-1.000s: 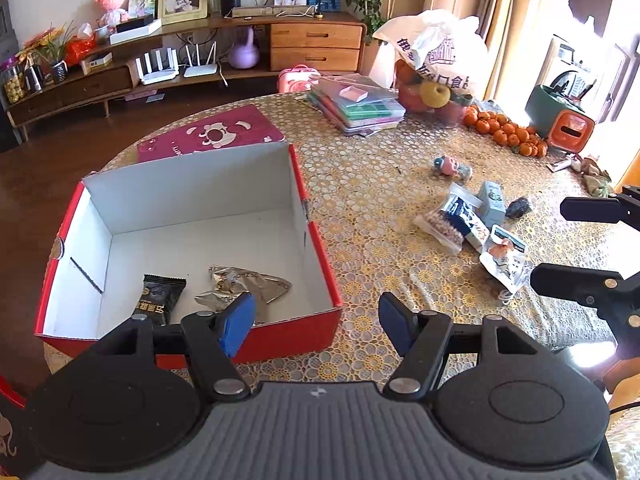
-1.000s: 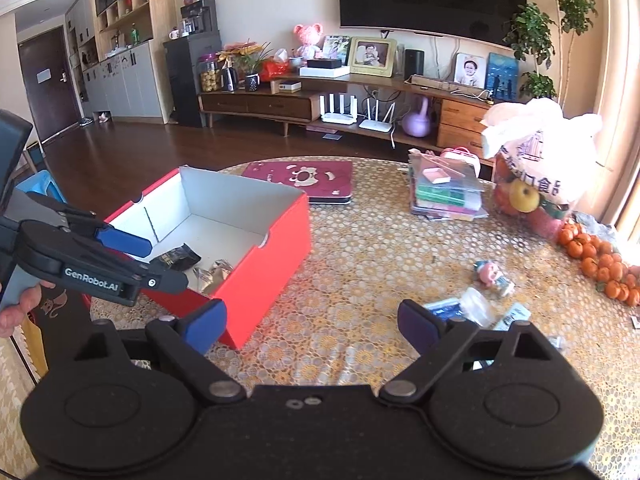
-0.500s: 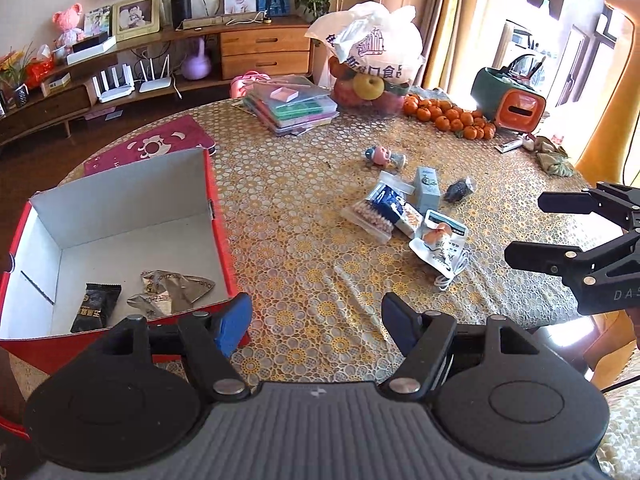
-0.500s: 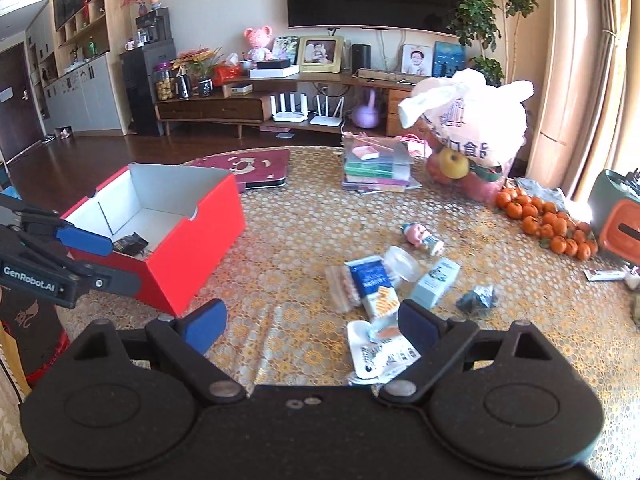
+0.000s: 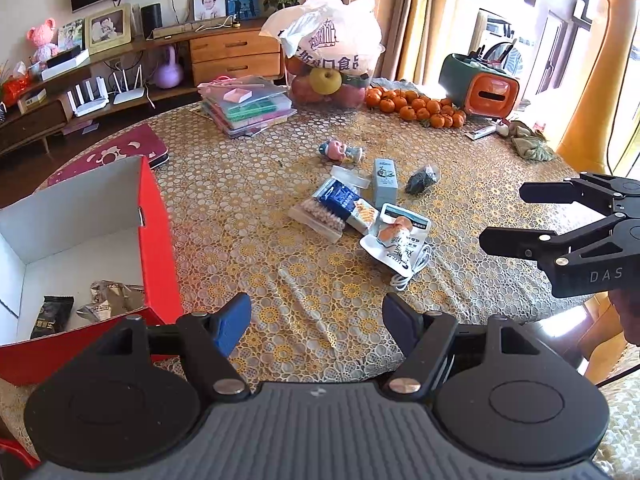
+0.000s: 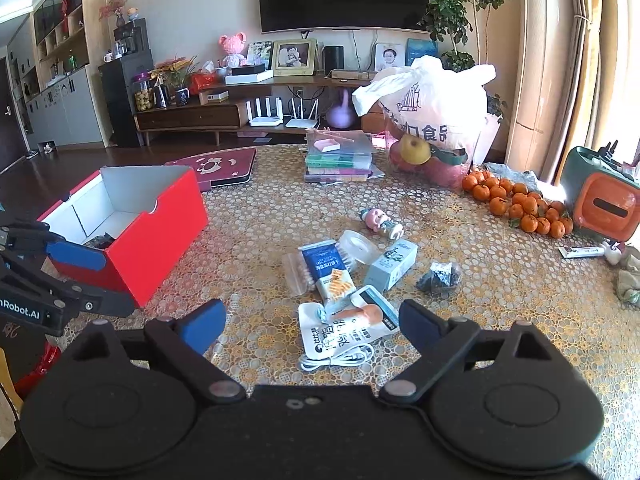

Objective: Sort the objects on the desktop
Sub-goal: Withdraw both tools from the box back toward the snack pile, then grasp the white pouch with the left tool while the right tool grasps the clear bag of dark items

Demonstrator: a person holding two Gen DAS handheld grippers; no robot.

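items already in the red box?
2 visible. A black snack packet near the front-left of the red box floor, and a crumpled silver wrapper just right of it. The near wall may hide more.

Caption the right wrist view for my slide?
Open right gripper above snack packets; red box at left.

Red box (image 5: 160, 240) cut off at left edge; pkg labels (image 6: 344, 332) too small to read.

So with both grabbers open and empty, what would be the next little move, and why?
Probably lower the right gripper onto the white pouch just ahead of it. Its jaws are open, the pouch is the nearest loose item, and the red box already holds two packets.
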